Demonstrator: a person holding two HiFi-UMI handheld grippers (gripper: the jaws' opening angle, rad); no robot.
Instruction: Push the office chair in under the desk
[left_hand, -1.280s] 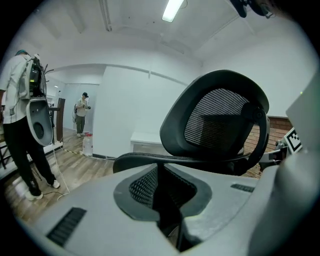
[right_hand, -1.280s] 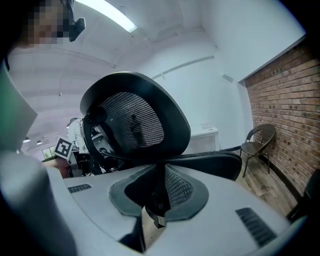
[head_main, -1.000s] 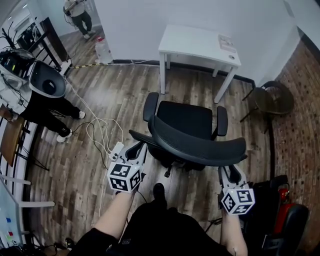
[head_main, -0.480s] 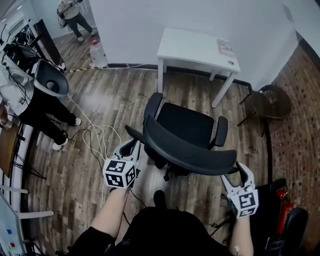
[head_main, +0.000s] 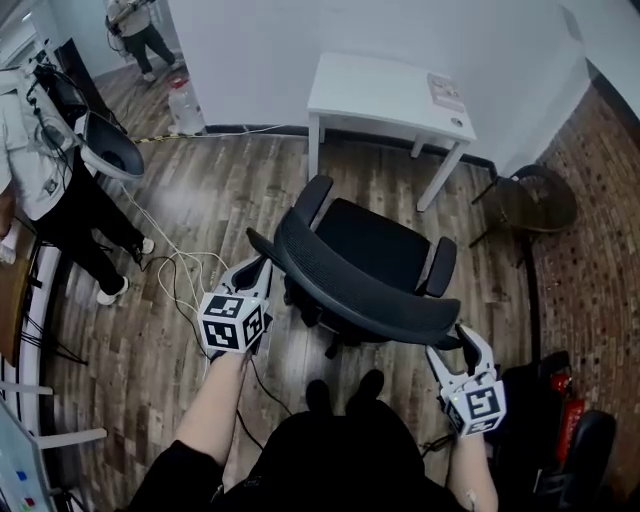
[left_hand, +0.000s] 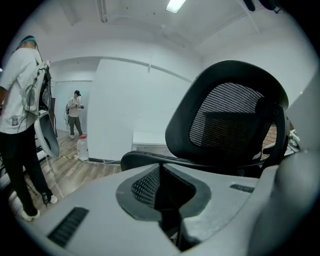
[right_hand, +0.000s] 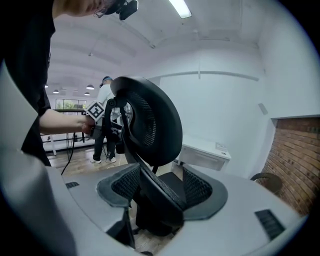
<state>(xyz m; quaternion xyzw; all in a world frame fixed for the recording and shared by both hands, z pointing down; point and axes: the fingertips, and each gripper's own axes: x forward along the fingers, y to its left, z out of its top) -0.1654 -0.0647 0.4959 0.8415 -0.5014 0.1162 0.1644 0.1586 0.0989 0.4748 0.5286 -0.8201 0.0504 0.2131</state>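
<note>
The black mesh office chair (head_main: 375, 240) stands on the wood floor, its seat toward the white desk (head_main: 385, 85) by the far wall. The curved backrest (head_main: 360, 290) faces me, skewed, with its left end farther away. My left gripper (head_main: 255, 272) has its jaws together, tips against the backrest's left end; in the left gripper view (left_hand: 160, 187) the backrest (left_hand: 230, 120) looms ahead to the right. My right gripper (head_main: 452, 345) is open; its jaws have just been opening. The backrest's right edge (right_hand: 150, 120) lies loosely between its pads (right_hand: 160, 187), which do not press on it.
A person in a white shirt (head_main: 45, 170) stands at the left beside a round dark dish (head_main: 105, 145). Another person (head_main: 130, 25) is far back left, near a water bottle (head_main: 182, 105). Cables (head_main: 190, 275) lie on the floor at the left. A round dark stool (head_main: 535, 200) and a brick wall (head_main: 600, 260) are at the right.
The chair has turned clockwise in the head view as my left gripper carried the backrest's left end farther away. My right gripper's jaws have opened off the backrest's right end.
</note>
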